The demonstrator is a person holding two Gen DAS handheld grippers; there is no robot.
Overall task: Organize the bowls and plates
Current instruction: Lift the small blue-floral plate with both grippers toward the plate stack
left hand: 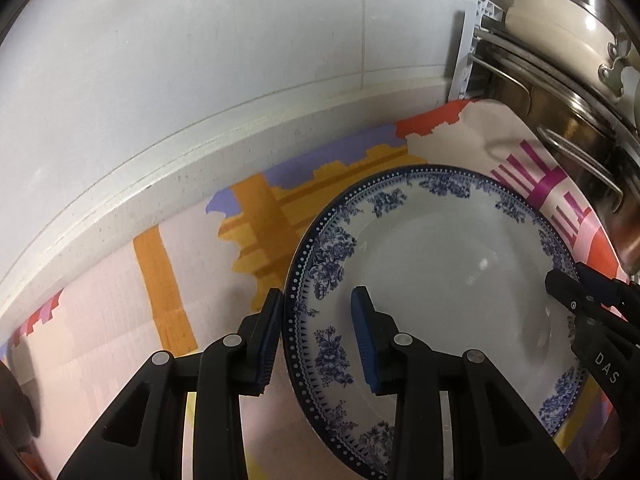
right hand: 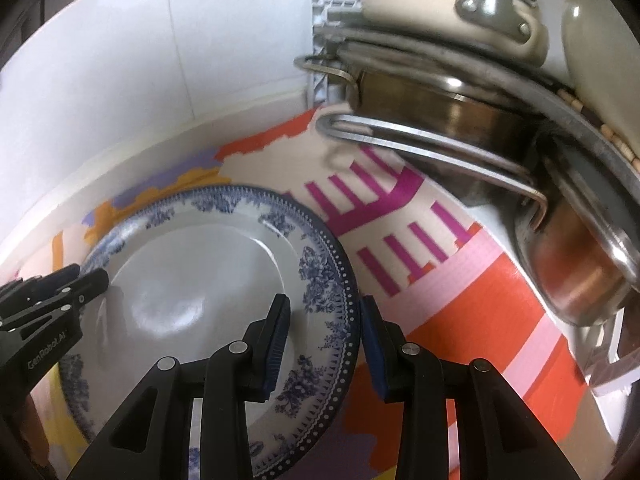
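Observation:
A white plate with a blue floral rim (left hand: 440,272) (right hand: 192,280) hangs over the patterned mat, held from both sides. My left gripper (left hand: 318,340) is shut on the plate's left rim, one pad outside the edge and one on the inner face. My right gripper (right hand: 326,340) is shut on the opposite rim in the same way. Each gripper shows in the other's view: the right gripper (left hand: 564,276) at the plate's far right, the left gripper (right hand: 88,276) at its far left. The plate's underside is hidden.
A colourful patterned mat (left hand: 120,300) (right hand: 460,300) covers the counter. Stacked steel pots (left hand: 580,152) (right hand: 460,120) with long handles crowd the right side, a cream pot (left hand: 560,24) on top. A white rack post (left hand: 468,48) and the tiled wall (left hand: 200,60) stand behind.

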